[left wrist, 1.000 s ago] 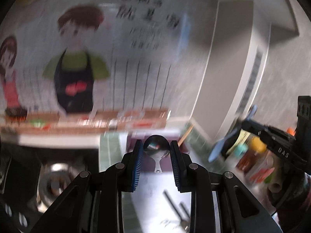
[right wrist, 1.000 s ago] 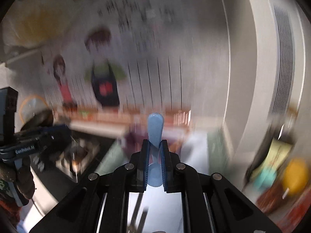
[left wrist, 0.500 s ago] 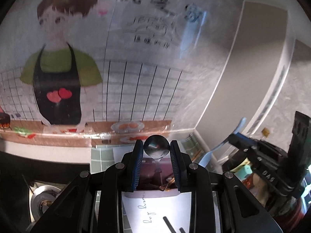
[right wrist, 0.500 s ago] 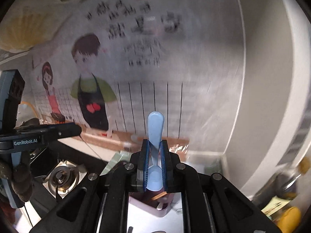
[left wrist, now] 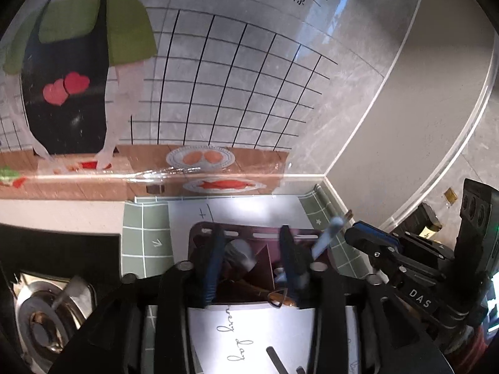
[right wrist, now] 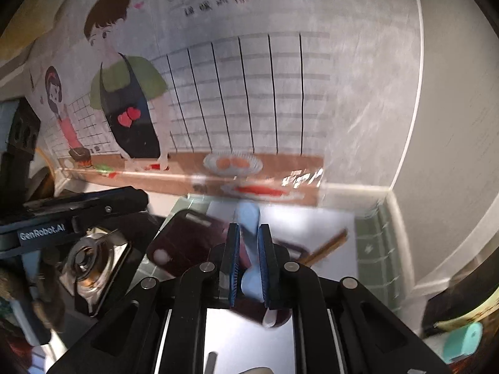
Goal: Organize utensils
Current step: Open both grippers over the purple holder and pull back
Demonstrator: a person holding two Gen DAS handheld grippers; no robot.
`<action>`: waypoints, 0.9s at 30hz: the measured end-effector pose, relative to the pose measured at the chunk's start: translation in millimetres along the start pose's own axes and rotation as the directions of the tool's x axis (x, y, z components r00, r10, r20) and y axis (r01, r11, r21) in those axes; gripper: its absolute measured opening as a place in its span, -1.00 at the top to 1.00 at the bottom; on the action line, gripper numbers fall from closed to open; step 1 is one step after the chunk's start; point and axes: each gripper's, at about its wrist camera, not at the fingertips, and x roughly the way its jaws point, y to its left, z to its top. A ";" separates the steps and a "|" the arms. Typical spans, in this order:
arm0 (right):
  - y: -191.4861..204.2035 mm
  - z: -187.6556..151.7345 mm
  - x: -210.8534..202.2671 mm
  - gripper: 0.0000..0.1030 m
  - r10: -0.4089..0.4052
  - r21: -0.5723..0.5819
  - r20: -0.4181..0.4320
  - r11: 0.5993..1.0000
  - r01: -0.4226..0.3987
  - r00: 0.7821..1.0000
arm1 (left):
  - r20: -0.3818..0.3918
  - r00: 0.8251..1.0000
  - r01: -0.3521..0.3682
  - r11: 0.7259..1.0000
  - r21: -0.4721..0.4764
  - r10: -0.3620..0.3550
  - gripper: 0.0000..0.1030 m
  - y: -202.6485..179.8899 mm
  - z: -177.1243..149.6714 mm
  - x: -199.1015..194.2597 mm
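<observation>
A dark maroon utensil holder (left wrist: 265, 249) stands on the white sheet below both grippers; it also shows in the right wrist view (right wrist: 187, 243). My left gripper (left wrist: 252, 261) is open just above it, and a blurred metal spoon (left wrist: 238, 251) lies between its fingers, apart from the pads, over the holder. My right gripper (right wrist: 249, 261) is shut on a light blue utensil (right wrist: 249, 218), held upright over the holder; the utensil (left wrist: 327, 237) and right gripper (left wrist: 374, 243) show at the right of the left wrist view. Brown chopsticks (right wrist: 327, 244) stick out of the holder.
A gas stove burner (left wrist: 46, 308) sits at the left, also in the right wrist view (right wrist: 90, 258). A clear splash panel with cartoon cooks (left wrist: 218, 93) backs the counter. A grey wall corner (left wrist: 405, 124) closes the right. Bottles and a teal lid (right wrist: 461, 339) stand at the right.
Both grippers have moved forward and down over the holder. My left gripper has opened and the metal spoon has come free of its pads. The right still holds the blue utensil.
</observation>
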 end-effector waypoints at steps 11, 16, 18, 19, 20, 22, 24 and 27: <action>-11.0 -40.6 -66.6 0.68 0.011 0.032 0.037 0.999 -0.012 0.999 | 0.100 0.991 -0.092 0.996 -0.020 0.093 -0.16 -20.5 -57.1 -55.5; -0.3 -83.2 -79.3 0.67 0.014 -0.025 -0.040 1.000 -0.015 0.999 | 0.050 0.985 -0.162 0.987 -0.005 0.163 -0.17 -23.9 -108.9 -60.6; 8.7 -105.8 -78.9 0.67 0.006 -0.079 -0.086 0.997 -0.012 0.996 | 0.013 0.985 -0.175 0.985 0.012 0.175 -0.18 -25.7 -131.7 -60.7; 12.4 -116.9 -78.1 0.67 -0.002 -0.101 -0.108 0.995 -0.009 0.994 | 0.002 0.984 -0.179 0.984 0.018 0.179 -0.18 -26.3 -138.4 -60.1; 16.8 -129.7 -76.9 0.67 0.001 -0.128 -0.137 0.992 -0.019 0.991 | -0.016 0.983 -0.183 0.983 0.026 0.183 -0.18 -26.1 -147.8 -59.1; 22.9 -151.5 -73.6 0.67 0.024 -0.161 -0.192 0.985 -0.056 0.981 | -0.061 0.980 -0.189 0.982 0.020 0.190 -0.18 -22.0 -163.2 -55.8; 25.3 -174.7 -68.4 0.67 0.050 -0.163 -0.260 0.982 -0.095 0.964 | -0.095 0.974 -0.204 0.979 -0.002 0.203 -0.18 -15.6 -178.7 -54.5; 25.2 -196.9 -60.7 0.67 0.060 -0.141 -0.316 0.984 -0.109 0.947 | -0.126 0.966 -0.230 0.973 -0.024 0.226 -0.18 -9.2 -195.3 -53.7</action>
